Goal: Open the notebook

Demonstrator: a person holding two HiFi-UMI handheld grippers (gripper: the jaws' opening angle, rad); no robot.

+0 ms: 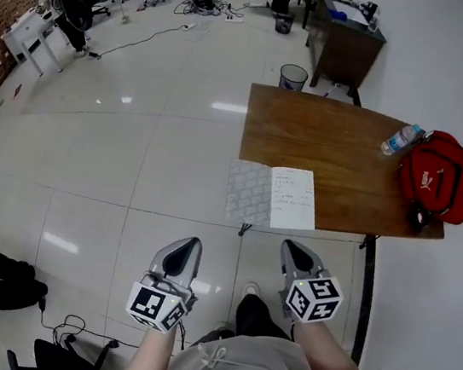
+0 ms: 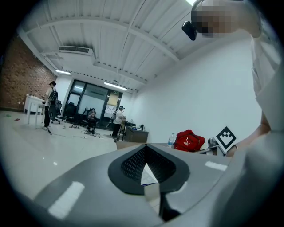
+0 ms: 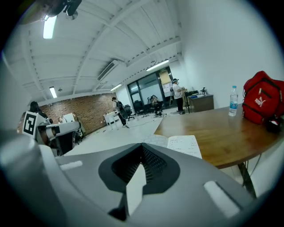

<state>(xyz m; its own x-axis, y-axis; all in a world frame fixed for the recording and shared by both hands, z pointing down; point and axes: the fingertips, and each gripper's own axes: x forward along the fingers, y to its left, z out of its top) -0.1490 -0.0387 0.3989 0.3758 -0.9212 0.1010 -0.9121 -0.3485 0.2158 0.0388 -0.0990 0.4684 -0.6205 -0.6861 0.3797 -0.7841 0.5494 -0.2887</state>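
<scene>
The notebook (image 1: 273, 196) lies open on the near left corner of the brown wooden table (image 1: 348, 154). Its right page is white with handwriting, its left side patterned grey. Both grippers hang below the table's front edge, close to the person's legs and away from the notebook. My left gripper (image 1: 192, 245) has its jaws together with nothing in them. So does my right gripper (image 1: 289, 249). In the right gripper view, the notebook (image 3: 184, 145) shows just past the shut jaws of the right gripper (image 3: 142, 147). The left gripper (image 2: 145, 147) points toward the table's left end.
A red bag (image 1: 437, 174) and a water bottle (image 1: 399, 140) sit at the table's right end, with a small black object (image 1: 419, 218) near the front right corner. A wire wastebasket (image 1: 292, 77) and a dark cabinet (image 1: 343, 41) stand beyond. Cables (image 1: 71, 333) lie on the floor at left.
</scene>
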